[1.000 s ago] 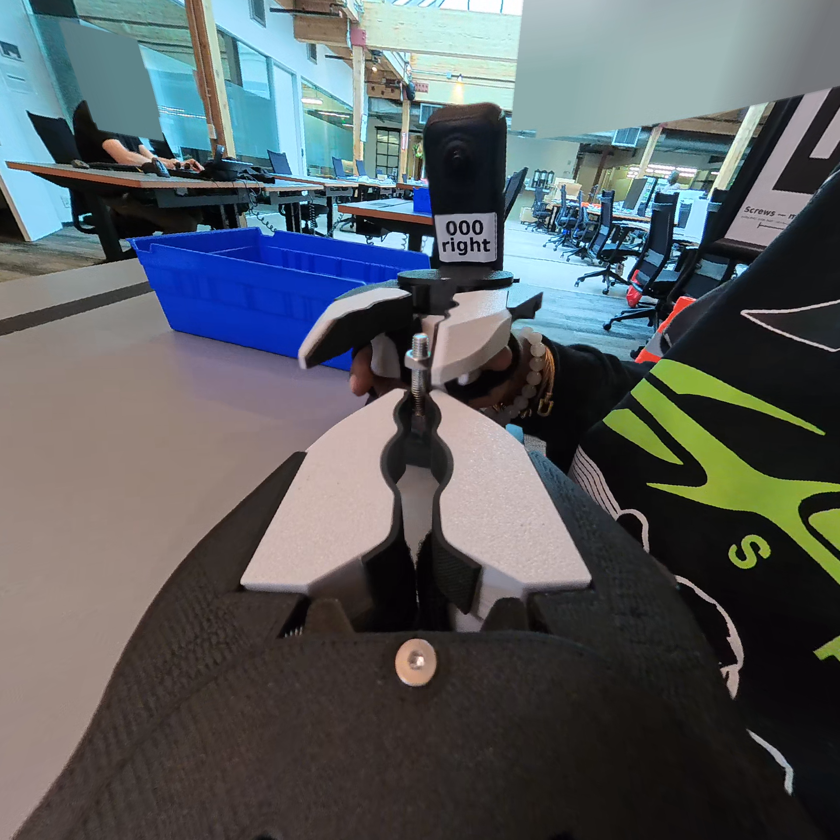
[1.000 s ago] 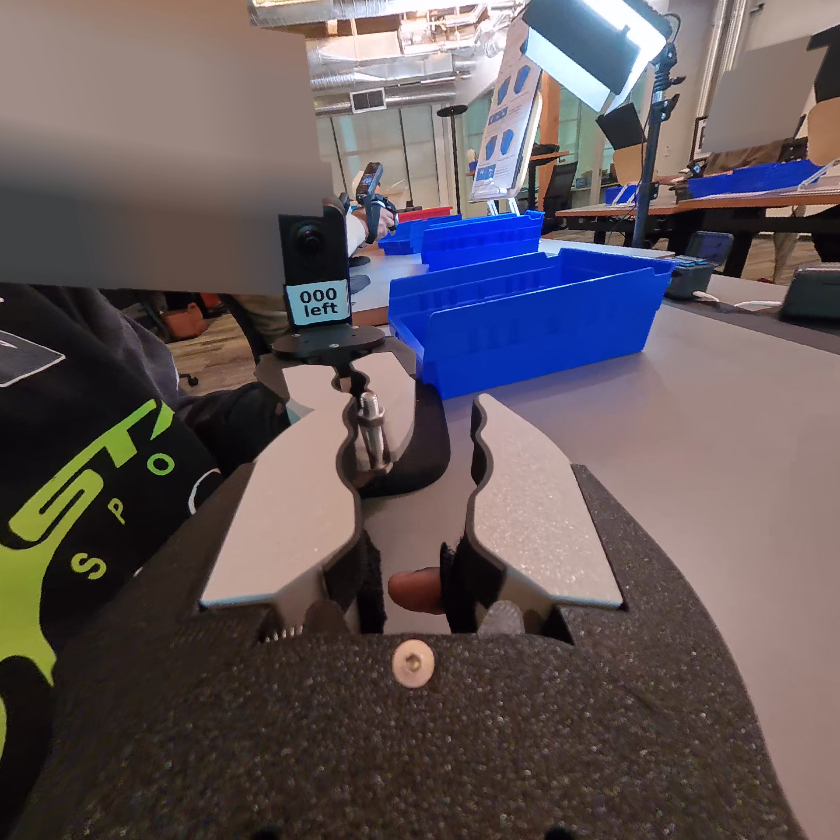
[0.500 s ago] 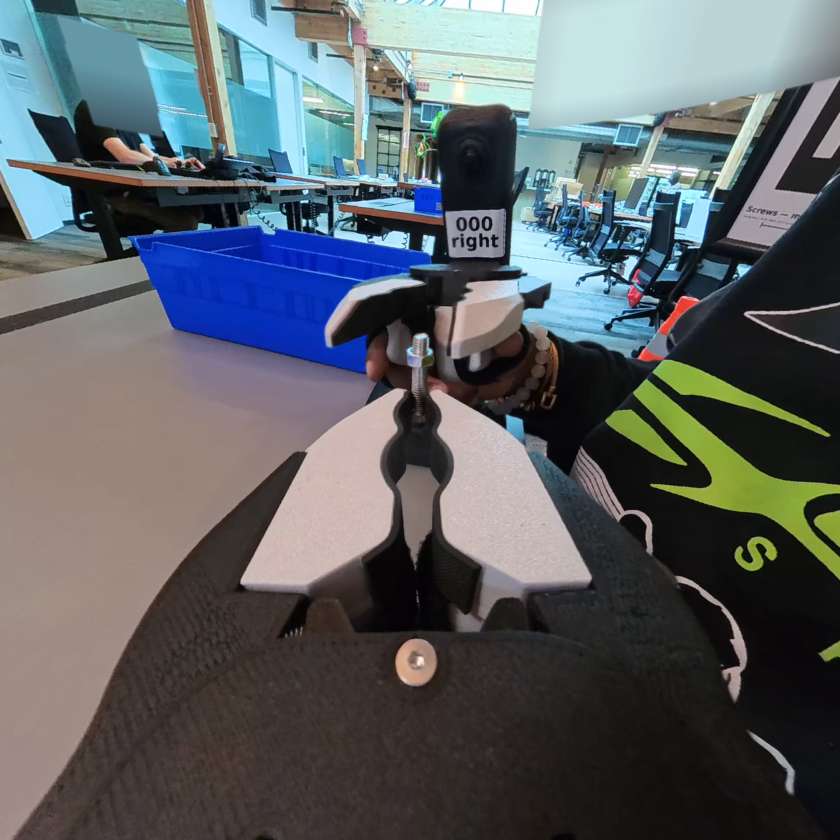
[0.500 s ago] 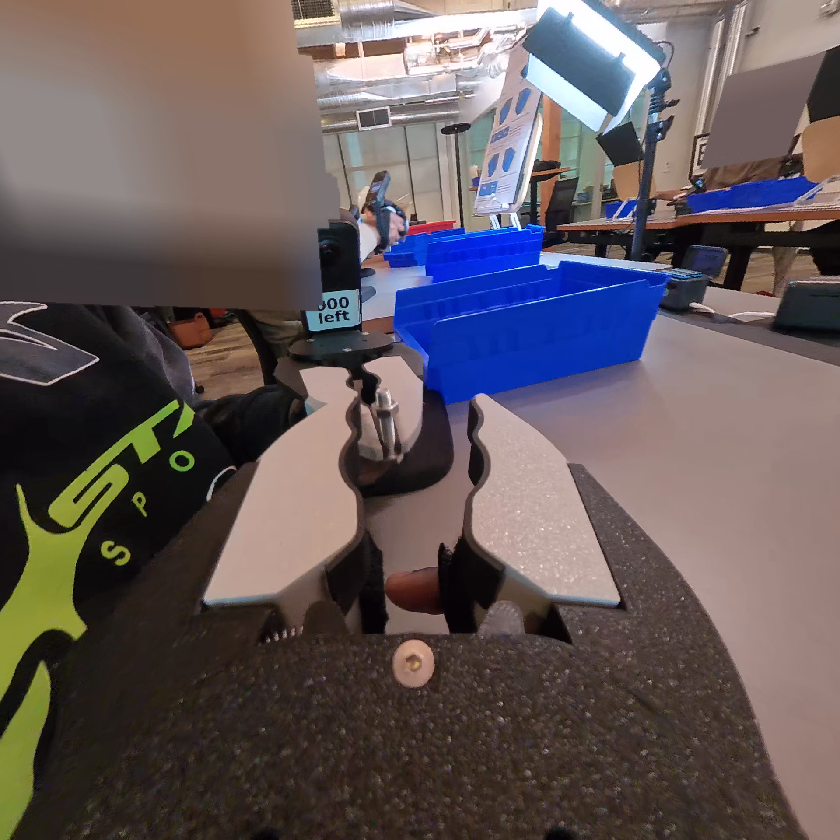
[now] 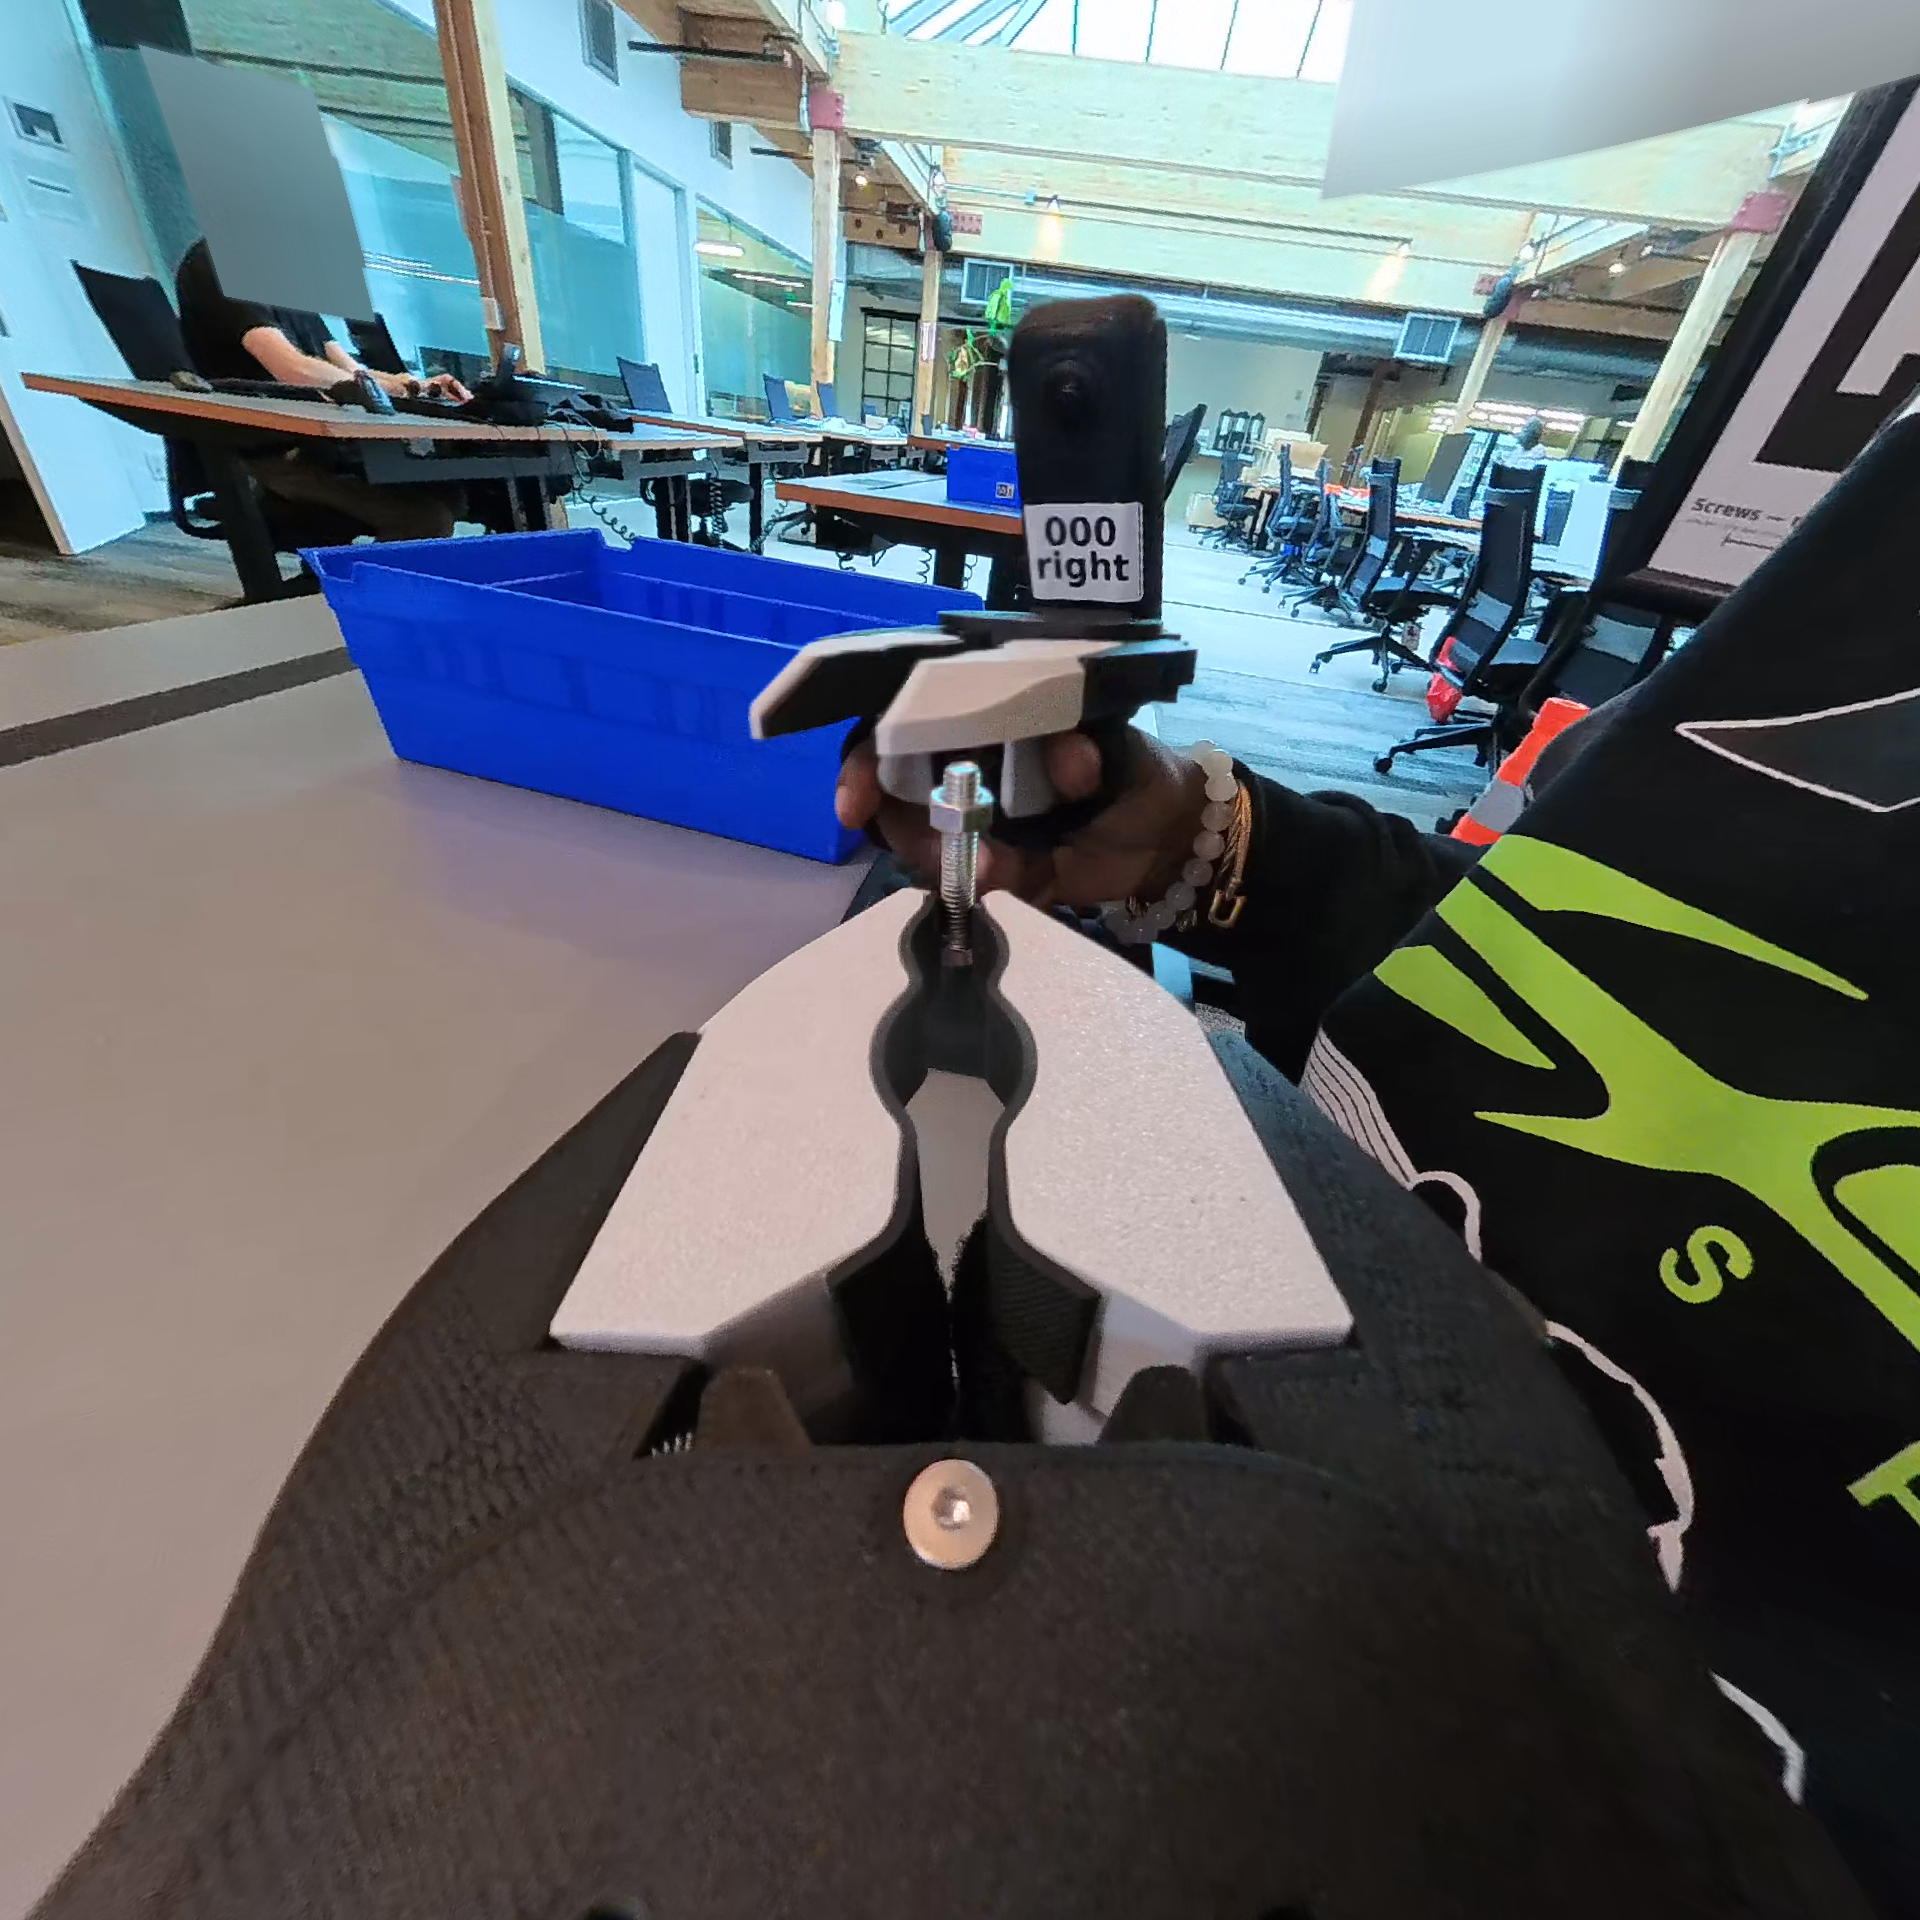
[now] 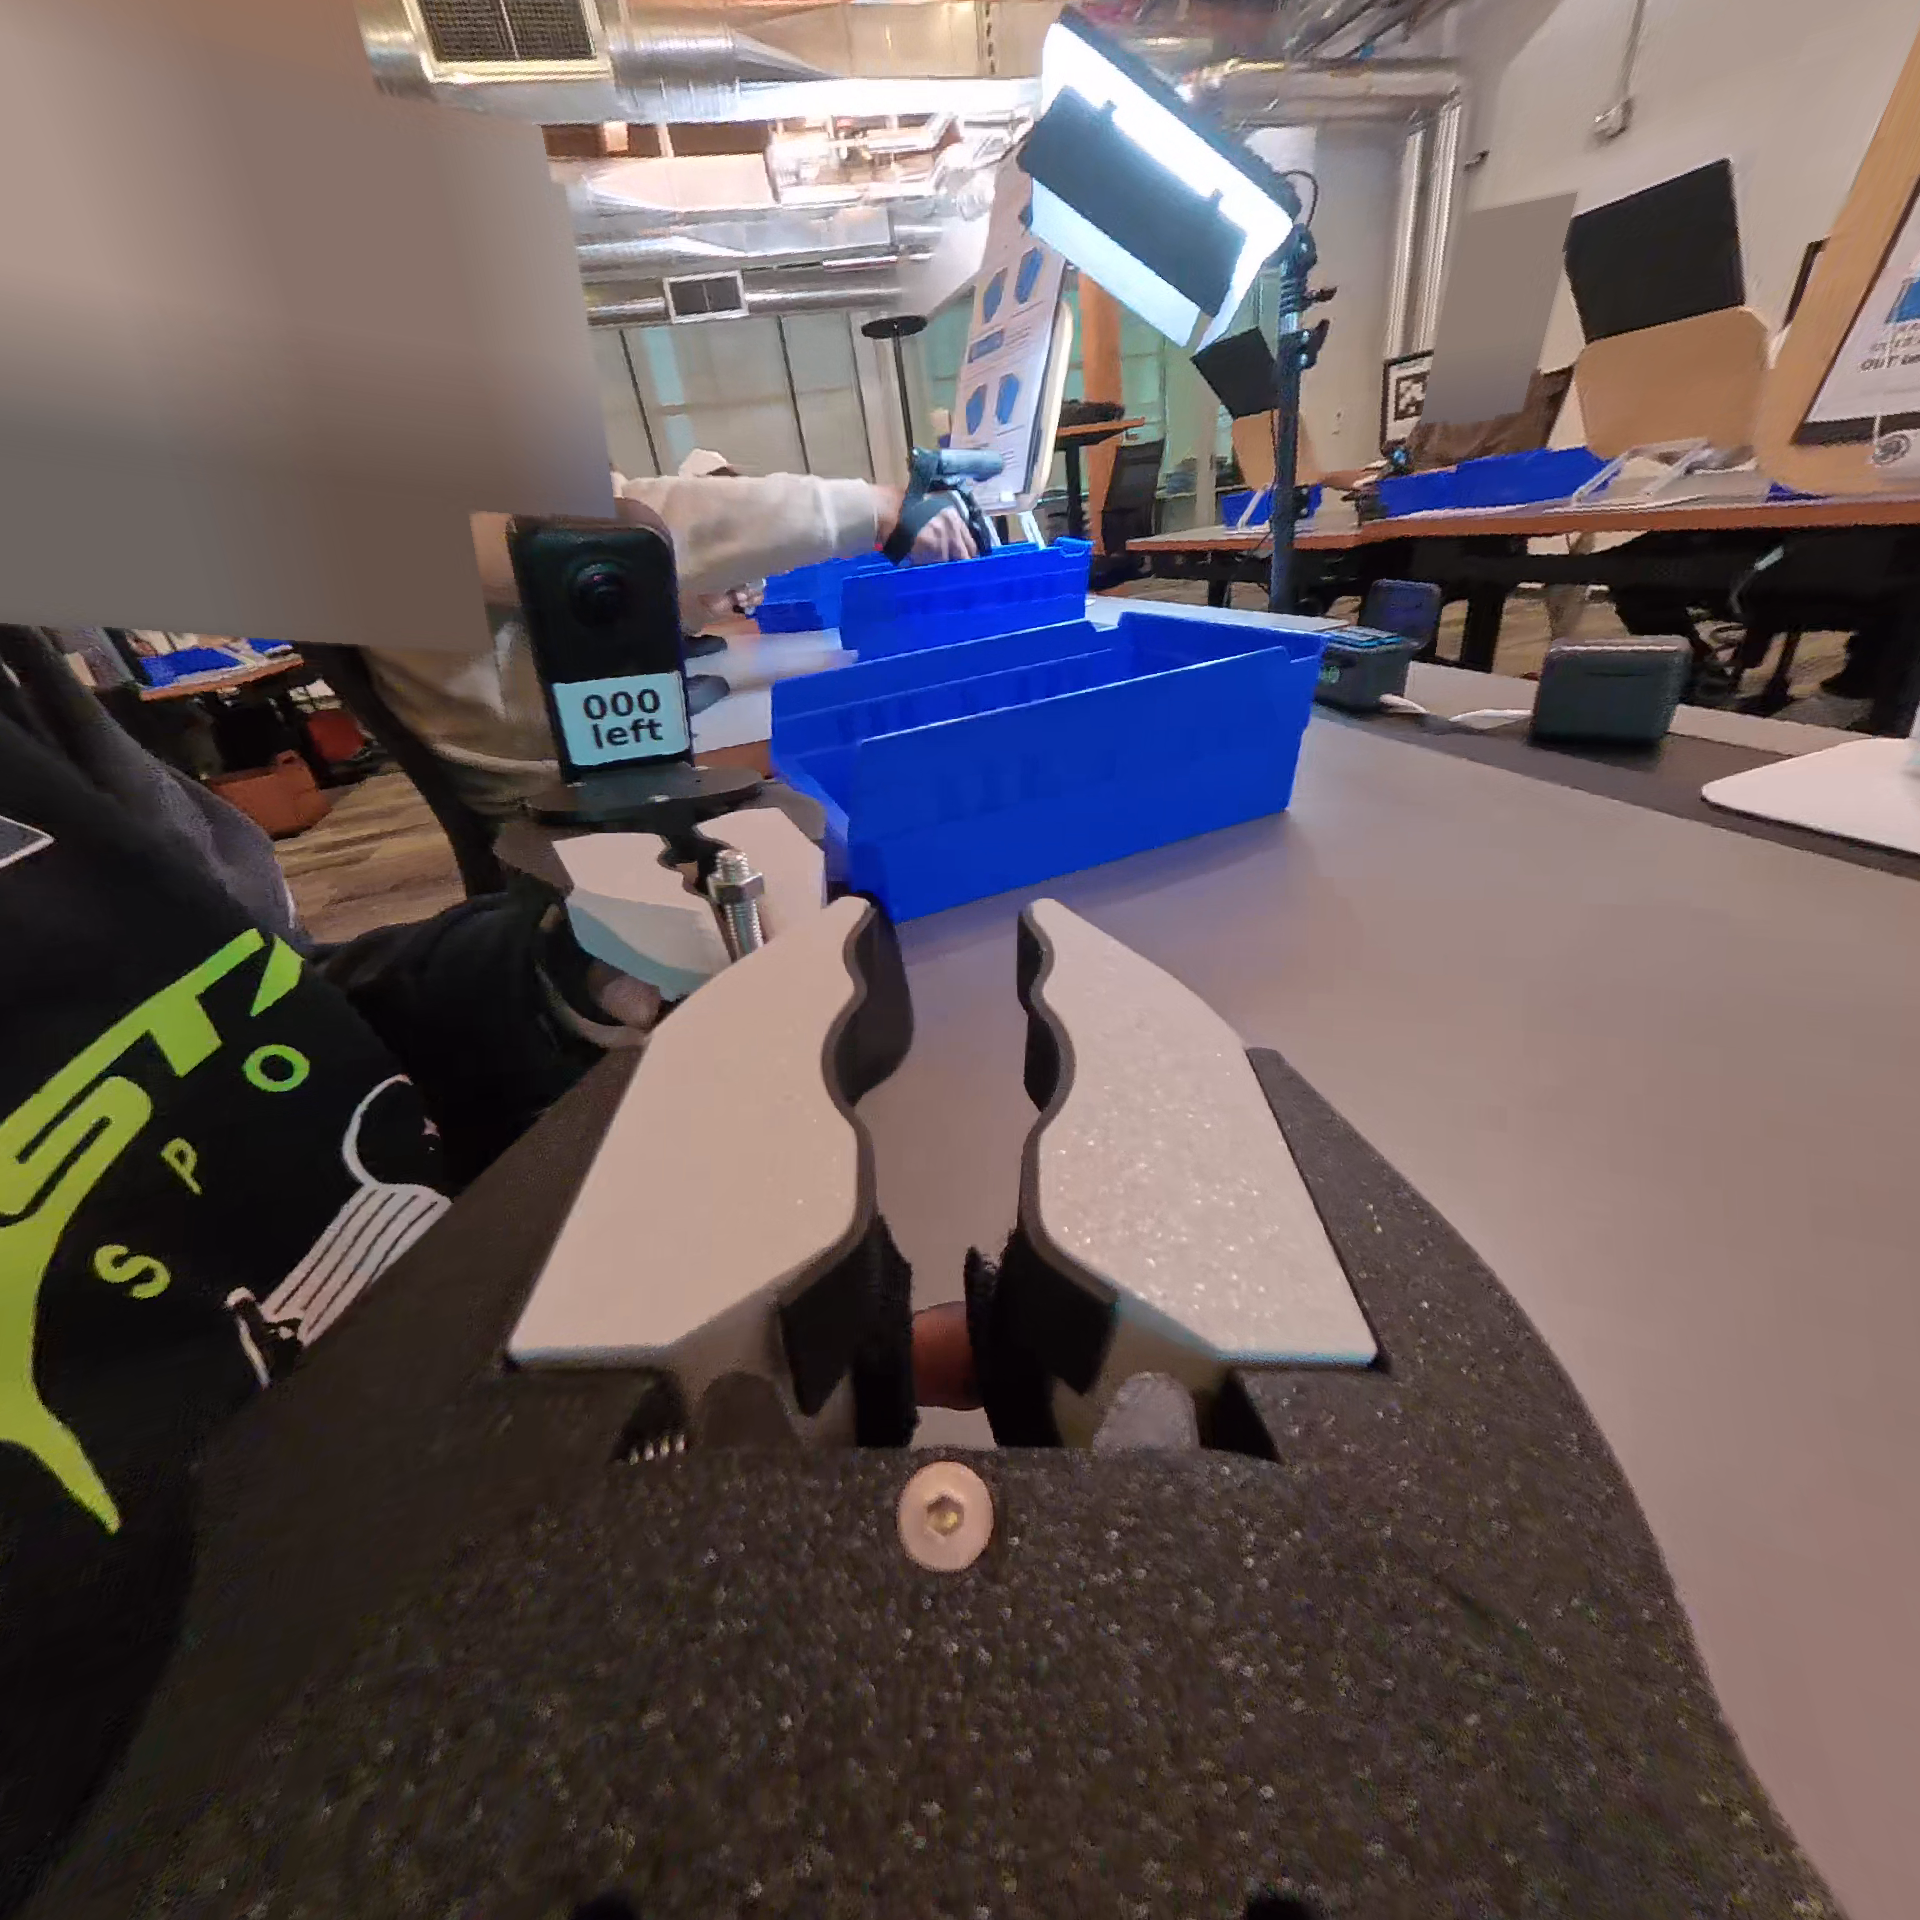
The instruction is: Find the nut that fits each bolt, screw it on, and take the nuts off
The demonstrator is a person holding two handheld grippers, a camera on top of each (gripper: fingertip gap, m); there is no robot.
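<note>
Left gripper of mine clamped on upright silver bolt, nut near its tip, right gripper parted and bare above grey table, blue bin beyond.

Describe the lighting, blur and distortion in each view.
Left wrist view: daylight from the skylights, bolt and nut sharp, wide-angle bending at the edges, soft shadow under the bin. Right wrist view: a bright lamp panel glares at the top, the reaching sleeve behind is motion-blurred, the table stretches toward the edge.
</note>
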